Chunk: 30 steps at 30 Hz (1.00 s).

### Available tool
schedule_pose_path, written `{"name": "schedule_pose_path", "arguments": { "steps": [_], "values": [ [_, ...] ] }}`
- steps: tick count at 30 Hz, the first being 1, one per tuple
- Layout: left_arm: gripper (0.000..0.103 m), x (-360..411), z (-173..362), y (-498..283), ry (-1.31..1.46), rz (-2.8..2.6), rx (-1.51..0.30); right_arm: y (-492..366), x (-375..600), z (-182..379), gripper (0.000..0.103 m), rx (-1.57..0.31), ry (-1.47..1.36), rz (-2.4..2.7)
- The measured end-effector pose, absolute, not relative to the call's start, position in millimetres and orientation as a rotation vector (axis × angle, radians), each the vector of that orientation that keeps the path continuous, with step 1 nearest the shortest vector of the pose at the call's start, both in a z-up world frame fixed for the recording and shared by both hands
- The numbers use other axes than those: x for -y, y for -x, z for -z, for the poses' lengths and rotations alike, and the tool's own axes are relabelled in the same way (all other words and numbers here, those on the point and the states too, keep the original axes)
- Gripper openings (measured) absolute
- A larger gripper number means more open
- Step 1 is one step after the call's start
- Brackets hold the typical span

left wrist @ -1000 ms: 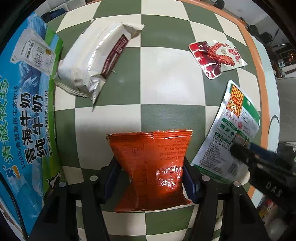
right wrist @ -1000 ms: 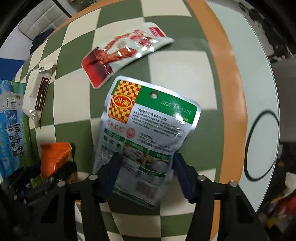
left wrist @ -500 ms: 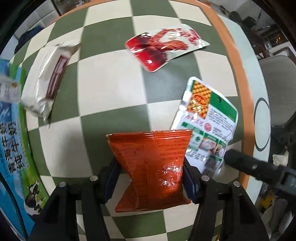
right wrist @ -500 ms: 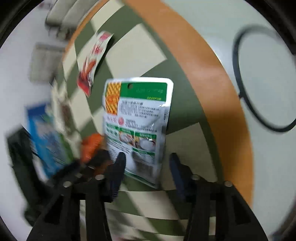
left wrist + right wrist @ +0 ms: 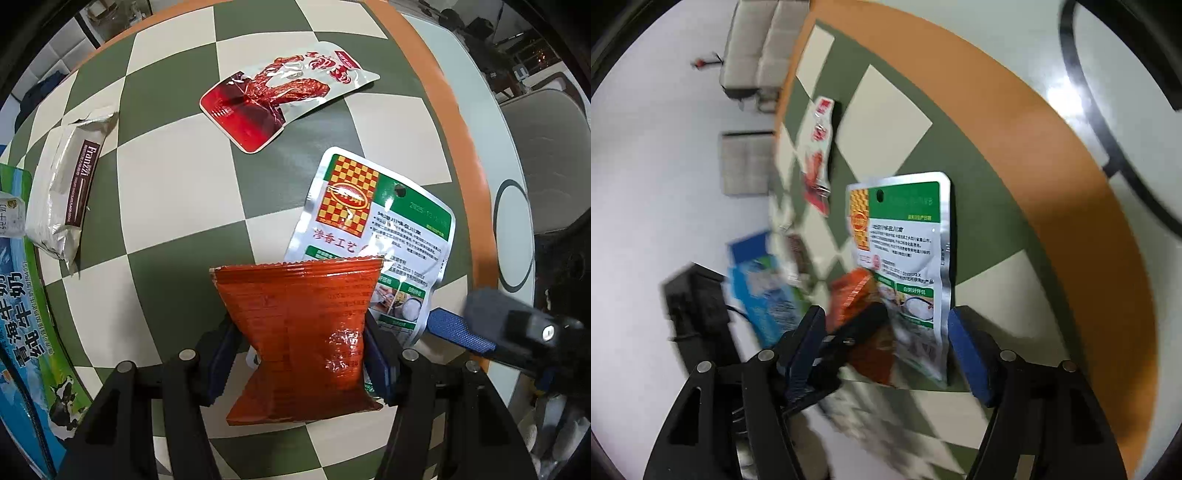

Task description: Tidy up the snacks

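Note:
My left gripper (image 5: pixel 301 350) is shut on an orange snack bag (image 5: pixel 301 325) and holds it over the checkered table. The bag overlaps the lower edge of a green and silver pouch (image 5: pixel 376 229) that lies flat on the table. My right gripper (image 5: pixel 886 343) is open, its fingers on either side of the pouch's (image 5: pixel 905 258) lower end without pinching it. The orange bag (image 5: pixel 857 295) and the left gripper show in the right wrist view, which is blurred. A red and silver pouch (image 5: pixel 284 96) lies further back. A white Franzzi pack (image 5: pixel 66 192) lies at the left.
A blue and green milk carton box (image 5: pixel 26 314) lies along the table's left edge. The table's orange rim (image 5: pixel 461 129) runs along the right, with pale floor and a grey chair (image 5: pixel 546 155) beyond. The red pouch (image 5: pixel 816 155) and the box (image 5: pixel 761 284) show in the right wrist view.
My right gripper has opened and let go of the green pouch, which now lies on the table. My left gripper has carried the orange bag to the right, over the pouch's edge.

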<state>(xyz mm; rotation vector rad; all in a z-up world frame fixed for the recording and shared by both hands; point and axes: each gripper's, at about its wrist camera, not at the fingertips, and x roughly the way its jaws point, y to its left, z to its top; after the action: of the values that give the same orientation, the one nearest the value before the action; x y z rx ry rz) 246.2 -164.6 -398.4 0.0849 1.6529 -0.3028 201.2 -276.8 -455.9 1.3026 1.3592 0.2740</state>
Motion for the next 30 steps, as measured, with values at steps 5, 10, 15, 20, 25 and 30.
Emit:
{"name": "schedule_pose_path", "arguments": {
  "steps": [5, 10, 15, 20, 25, 30],
  "values": [
    [0.059, 153, 400, -244, -0.058, 0.31, -1.654, -183, 282, 469, 0.072, -1.278, -1.481, -0.314],
    [0.059, 132, 399, -245, -0.001, 0.324, -1.655, -182, 273, 482, 0.072, -1.187, -1.617, -0.368],
    [0.057, 128, 403, -243, -0.026, 0.312, -1.659, -192, 263, 480, 0.072, -1.215, -1.54, -0.333],
    [0.055, 114, 394, -236, -0.057, 0.252, -1.618, -228, 241, 439, 0.072, -1.313, -1.158, -0.186],
    [0.055, 92, 375, -252, -0.054, 0.157, -1.566, -288, 225, 393, 0.072, -1.358, -0.894, -0.081],
    [0.055, 64, 372, -277, -0.058, 0.03, -1.555, -361, 202, 398, 0.072, -1.467, -0.862, 0.0]
  ]
}}
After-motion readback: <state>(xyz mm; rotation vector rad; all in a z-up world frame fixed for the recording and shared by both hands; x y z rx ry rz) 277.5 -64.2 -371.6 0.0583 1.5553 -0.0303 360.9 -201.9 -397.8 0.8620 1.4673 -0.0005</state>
